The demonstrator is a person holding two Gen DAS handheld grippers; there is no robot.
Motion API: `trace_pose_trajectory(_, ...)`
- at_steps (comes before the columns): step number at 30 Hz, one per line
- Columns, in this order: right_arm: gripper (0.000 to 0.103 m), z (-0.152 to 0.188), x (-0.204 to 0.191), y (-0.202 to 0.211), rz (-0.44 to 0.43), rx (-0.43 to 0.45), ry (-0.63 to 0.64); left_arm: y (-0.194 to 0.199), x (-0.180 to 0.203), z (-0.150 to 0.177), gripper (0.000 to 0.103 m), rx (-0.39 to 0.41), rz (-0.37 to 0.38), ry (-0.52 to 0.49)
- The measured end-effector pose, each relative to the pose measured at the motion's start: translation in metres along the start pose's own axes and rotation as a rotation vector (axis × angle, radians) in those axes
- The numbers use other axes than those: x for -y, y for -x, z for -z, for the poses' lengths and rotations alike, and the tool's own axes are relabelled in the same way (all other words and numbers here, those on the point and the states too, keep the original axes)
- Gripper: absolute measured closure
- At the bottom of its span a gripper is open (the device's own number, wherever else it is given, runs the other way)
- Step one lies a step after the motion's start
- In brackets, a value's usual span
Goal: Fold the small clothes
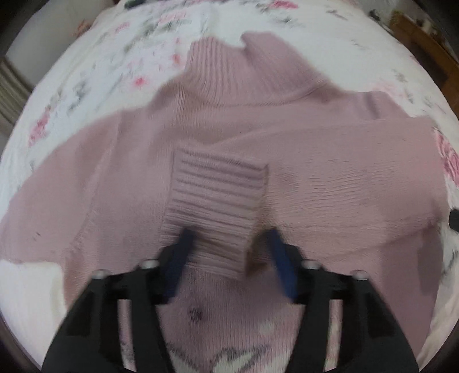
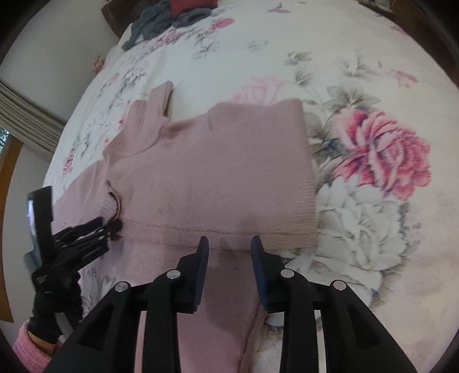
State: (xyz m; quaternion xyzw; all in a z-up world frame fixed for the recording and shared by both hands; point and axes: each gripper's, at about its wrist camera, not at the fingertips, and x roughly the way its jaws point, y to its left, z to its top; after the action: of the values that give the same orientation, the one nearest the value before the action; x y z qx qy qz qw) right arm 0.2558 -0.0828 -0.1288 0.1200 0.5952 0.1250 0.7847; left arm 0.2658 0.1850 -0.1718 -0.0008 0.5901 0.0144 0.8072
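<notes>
**Left claw at the cuff, right claw waiting at the hem**

The left gripper (image 1: 229, 241) has its jaws spread wide, one on each side of the ribbed cuff (image 1: 215, 206) of a sleeve folded across the chest of the pink sweater (image 2: 206, 172). The cuff lies straight ahead of this claw, between the blue pads; the blur makes it impossible to tell whether either pad touches the knit. The folded sleeve runs away to the claw's right, so its long axis lies crosswise to the fingers. The ribbed collar (image 1: 226, 74) sits farther ahead, beyond the cuff.

The right gripper (image 2: 229, 244) is also wide open and holds nothing, hovering over the lower body of the sweater with the folded edge just ahead of its tips. From there the left gripper shows off to the left, at the cuff, so the left claw is plainly the nearer one to the sleeve end.

Count: one sweater, one folded sleeve visible, two grippers. A heap of dark clothes (image 2: 160, 23) lies well apart on the floral bedspread (image 2: 373, 160).
</notes>
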Motion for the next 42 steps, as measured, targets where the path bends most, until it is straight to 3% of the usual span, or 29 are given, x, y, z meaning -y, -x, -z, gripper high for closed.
trace_pose_trajectory(2,0.072,0.000,0.002,-0.010,0.013,-0.018,-0.007,0.001,-0.008,-0.001,0.074,0.010,0.025,0.014)
trace_pose_trajectory(4,0.072,0.003,0.007,-0.017,0.011,-0.029,-0.021,0.007,-0.019,-0.002,0.095,0.012,0.089,0.029)
trace_pose_trajectory(7,0.072,0.006,0.013,-0.022,-0.001,-0.035,-0.038,0.020,-0.041,-0.004,0.096,0.031,0.142,0.073)
trace_pose_trajectory(10,0.072,0.009,0.012,-0.024,-0.002,-0.035,-0.028,0.043,-0.064,-0.004,0.096,0.092,0.126,0.073)
trace_pose_trajectory(14,0.072,0.009,0.009,-0.020,0.005,-0.034,-0.010,0.057,-0.118,0.001,0.091,0.109,0.029,0.145)
trace_pose_trajectory(17,0.070,0.007,0.000,-0.012,0.008,-0.018,0.022,0.063,-0.148,0.006,0.093,0.119,-0.037,0.209)
trace_pose_trajectory(20,0.070,0.002,-0.011,-0.007,-0.015,-0.010,0.043,0.066,-0.152,0.005,0.089,0.124,0.004,0.230)
trace_pose_trajectory(22,0.070,-0.002,-0.021,-0.009,-0.037,-0.015,0.048,0.065,-0.133,0.005,0.077,0.124,0.055,0.198)
trace_pose_trajectory(24,0.070,-0.003,-0.028,-0.014,-0.040,-0.022,0.057,0.054,-0.114,0.004,0.074,0.103,0.099,0.175)
trace_pose_trajectory(31,0.070,-0.001,-0.019,-0.051,-0.026,-0.094,0.005,-0.008,-0.082,0.007,0.073,-0.020,0.089,0.141)
trace_pose_trajectory(34,0.070,0.000,-0.012,-0.057,-0.046,-0.096,-0.019,-0.011,-0.084,0.005,0.073,-0.011,0.096,0.140)
trace_pose_trajectory(39,0.069,0.000,-0.022,-0.049,-0.009,-0.094,0.009,0.005,-0.096,0.005,0.074,-0.002,0.126,0.173)
trace_pose_trajectory(41,0.062,0.002,-0.034,-0.035,0.010,-0.065,0.046,0.022,-0.112,0.010,0.064,0.040,0.127,0.182)
trace_pose_trajectory(42,0.056,0.004,-0.042,-0.027,0.015,-0.049,0.067,0.031,-0.120,0.013,0.055,0.060,0.126,0.190)
